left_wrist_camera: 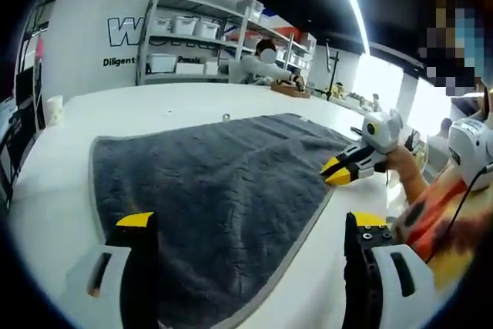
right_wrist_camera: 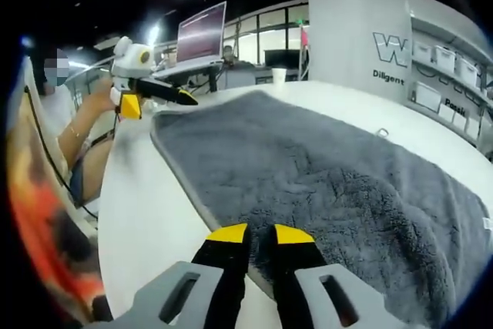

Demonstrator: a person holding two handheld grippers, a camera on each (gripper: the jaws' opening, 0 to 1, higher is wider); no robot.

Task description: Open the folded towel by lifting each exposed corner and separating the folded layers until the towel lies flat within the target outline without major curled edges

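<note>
1. Left gripper view is showing the grey towel [left_wrist_camera: 223,190] lying spread across the white table [left_wrist_camera: 46,190], its paler hem running along the near edges and no fold visible in this view.
2. The left gripper [left_wrist_camera: 254,229] is hovering with its jaws spread wide apart, one yellow-tipped finger [left_wrist_camera: 135,221] standing over the towel's pile and the other over the bare table just past the hem; nothing is sitting between them.
3. In the same view the right gripper [left_wrist_camera: 337,172] is coming in from the right, its yellow tips meeting at the towel's far right edge; whether cloth is pinched there cannot be told.
4. In the right gripper view the towel [right_wrist_camera: 323,182] is lying flat, and the right gripper [right_wrist_camera: 260,235] is resting with its tips nearly touching, right at the near hem, partly over cloth and partly over table [right_wrist_camera: 146,206]; a grip on the hem cannot be confirmed.
5. The left gripper [right_wrist_camera: 181,98] is appearing at the towel's far corner, held by a person's hand [right_wrist_camera: 100,98].
6. Beyond the table, shelving with white bins [left_wrist_camera: 185,25] is standing against a wall, and a laptop [right_wrist_camera: 202,35] is sitting open on a stand.
</note>
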